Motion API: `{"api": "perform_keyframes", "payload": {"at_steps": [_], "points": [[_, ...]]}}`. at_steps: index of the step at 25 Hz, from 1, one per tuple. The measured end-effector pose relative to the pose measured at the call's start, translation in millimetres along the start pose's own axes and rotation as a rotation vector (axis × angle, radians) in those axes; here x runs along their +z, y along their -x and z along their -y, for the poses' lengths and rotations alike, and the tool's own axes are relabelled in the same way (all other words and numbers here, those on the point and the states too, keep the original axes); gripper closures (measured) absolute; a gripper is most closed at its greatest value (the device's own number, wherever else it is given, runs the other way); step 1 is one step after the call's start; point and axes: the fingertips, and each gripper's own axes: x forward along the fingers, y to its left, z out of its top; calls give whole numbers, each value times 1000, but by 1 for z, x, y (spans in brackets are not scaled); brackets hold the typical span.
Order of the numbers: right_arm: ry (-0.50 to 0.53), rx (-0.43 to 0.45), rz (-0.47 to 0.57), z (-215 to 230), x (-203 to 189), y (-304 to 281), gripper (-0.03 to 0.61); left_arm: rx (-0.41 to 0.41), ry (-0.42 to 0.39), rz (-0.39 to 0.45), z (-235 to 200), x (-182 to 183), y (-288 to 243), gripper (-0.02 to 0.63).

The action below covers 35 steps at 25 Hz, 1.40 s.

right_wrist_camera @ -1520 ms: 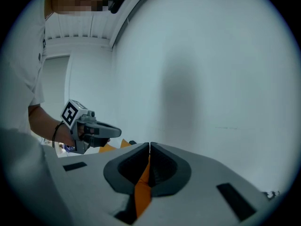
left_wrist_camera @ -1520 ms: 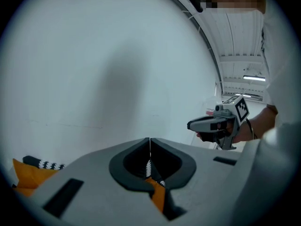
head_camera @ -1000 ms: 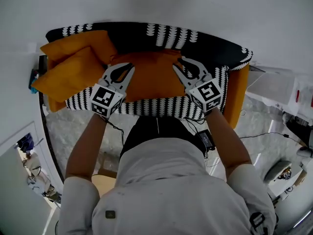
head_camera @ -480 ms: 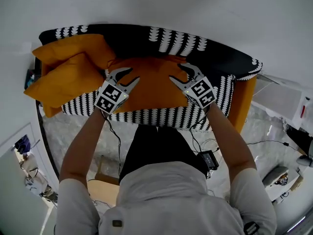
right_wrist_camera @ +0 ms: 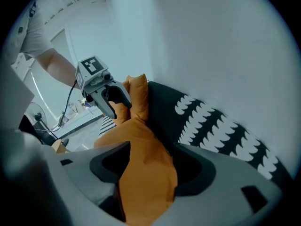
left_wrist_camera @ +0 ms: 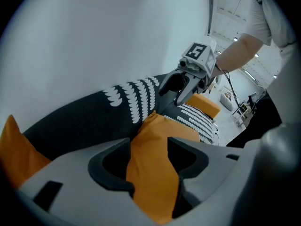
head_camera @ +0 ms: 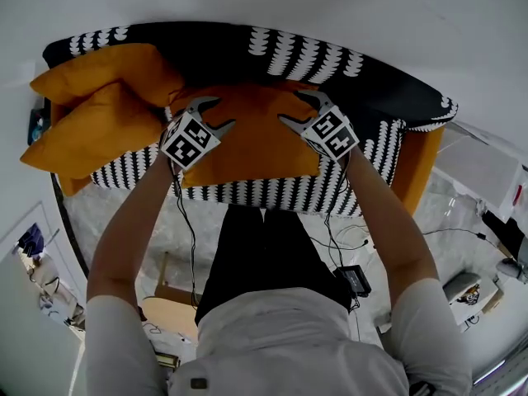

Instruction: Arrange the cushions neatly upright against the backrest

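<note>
**Both grippers loosening on the middle cushion**

The person is bending over the sofa (head_camera: 272, 195), which is covered in black fabric with rows of white scallops. The middle cushion (head_camera: 256, 139) is sitting at the centre of the frame. It is plain orange, soft and a little creased, with its top edge lying close along the backrest (head_camera: 247, 52).

The left gripper (head_camera: 226, 111) is sitting at the cushion's upper left corner and the right gripper (head_camera: 290, 107) at its upper right corner. Both sets of fingers have just been opening. In the left gripper view the fingers (left_wrist_camera: 188, 158) are standing well apart with a fold of the cushion's edge rising between them, not squeezed. The right gripper's fingers (right_wrist_camera: 189, 169) are standing apart in the same way, with orange fabric bulging up through the gap.

In the upper left of the frame two more orange cushions (head_camera: 95, 126) are leaning together at the sofa's end, one overlapping the other.
</note>
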Motion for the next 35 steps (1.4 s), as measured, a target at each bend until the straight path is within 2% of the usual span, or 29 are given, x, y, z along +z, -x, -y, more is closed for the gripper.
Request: {"api": "perform_keyframes", "payload": {"at_steps": [14,20,23,27,32,35], "points": [[-54,36,-157,36,-76,-91,290,-14,66,-158,-33,-80,-85,329],[-88,62,-289,45,-115,-125,284,-45,138,-251,-43,-119,-117,306],[-99,92,-372,41,-134,-140,284,-76,191,-280,-42,-131,-127,302],[-119,119,-407,38,-141,-153,290,-84,202,-283,-44,-134,-132,308],[-143,130,-408,29,-143,-156,407,-96,234,-274,-41,-137,-135,419],[-125,126,-397,25,-139,-156,504,-74,245,-270,-42,-135,-132,477]]}}
